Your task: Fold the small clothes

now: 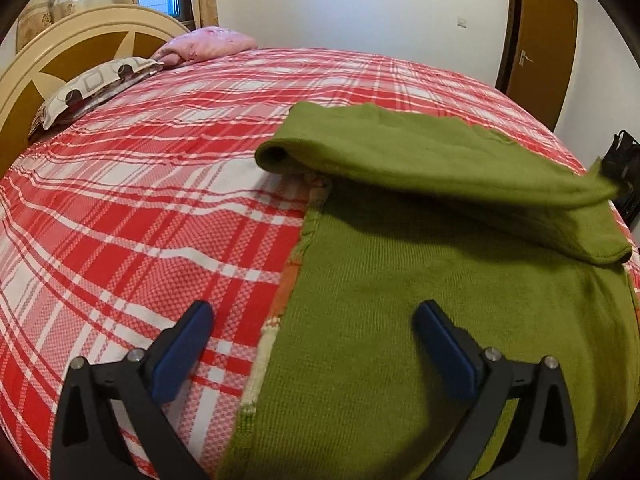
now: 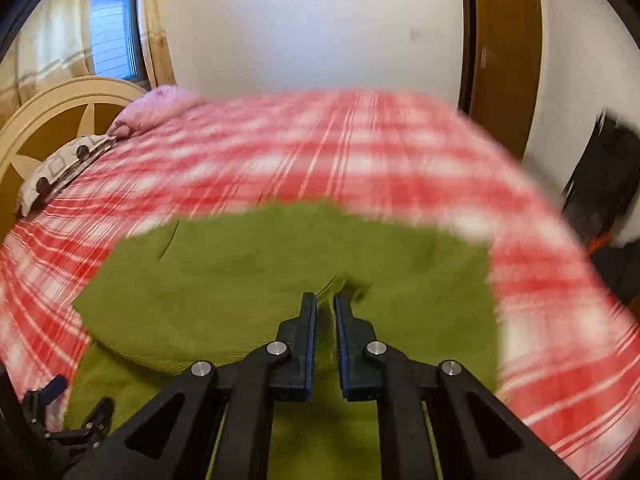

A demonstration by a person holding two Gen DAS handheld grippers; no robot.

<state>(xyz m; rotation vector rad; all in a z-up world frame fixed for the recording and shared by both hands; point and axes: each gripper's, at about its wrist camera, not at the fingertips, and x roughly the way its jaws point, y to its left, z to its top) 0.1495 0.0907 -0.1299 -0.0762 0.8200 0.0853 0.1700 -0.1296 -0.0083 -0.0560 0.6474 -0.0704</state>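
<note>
A green knitted garment (image 1: 420,300) lies on the red and white plaid bed (image 1: 160,184), with its far part lifted and folded over toward me. My left gripper (image 1: 312,320) is open and empty, low over the garment's left edge. In the right wrist view the same green garment (image 2: 260,272) is blurred by motion. My right gripper (image 2: 326,300) is shut on a pinch of the green fabric and holds the folded layer up. The right gripper shows as a dark shape at the garment's right end in the left wrist view (image 1: 620,160).
A cream headboard (image 1: 60,52) stands at the far left with a patterned pillow (image 1: 96,84) and a pink pillow (image 1: 208,42). A brown door (image 1: 540,40) is at the back right. Dark objects (image 2: 608,208) stand beside the bed on the right.
</note>
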